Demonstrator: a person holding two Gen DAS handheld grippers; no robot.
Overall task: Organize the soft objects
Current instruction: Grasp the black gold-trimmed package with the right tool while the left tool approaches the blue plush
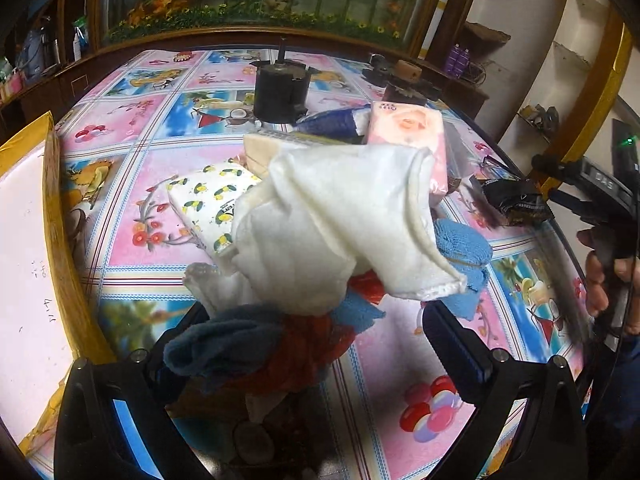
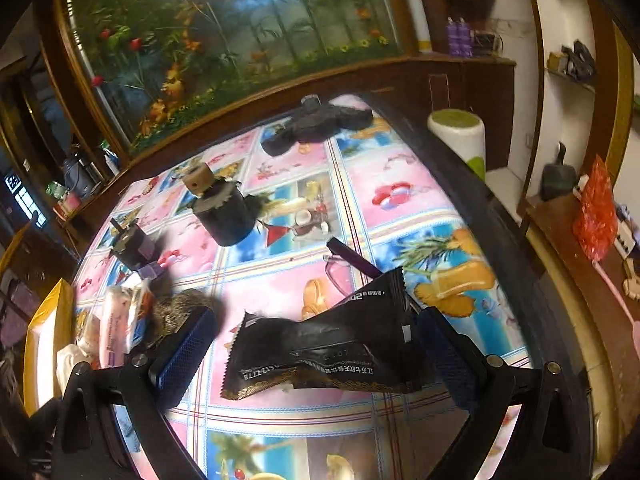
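Note:
A heap of cloths lies on the table in the left wrist view: a white cloth (image 1: pixel 332 232) on top, a dark blue one (image 1: pixel 224 340), a red one (image 1: pixel 308 344) and a light blue one (image 1: pixel 464 252). My left gripper (image 1: pixel 316 316) is open, its fingers set wide on either side of the heap, and the dark blue cloth covers the left fingertip. A black crinkled packet (image 2: pixel 320 352) lies between the wide-apart fingers of my open right gripper (image 2: pixel 318 320), its right end against the right finger. The same packet (image 1: pixel 514 200) shows at the table's right edge.
Behind the heap are a lemon-print tissue pack (image 1: pixel 208 200), a pink rose pack (image 1: pixel 408 132), a blue pack (image 1: pixel 332 122) and a black cylinder (image 1: pixel 280 92). A yellow-framed board (image 1: pixel 24 240) stands at the left. Purple glasses (image 2: pixel 348 268) and another black cylinder (image 2: pixel 224 216) lie beyond the packet.

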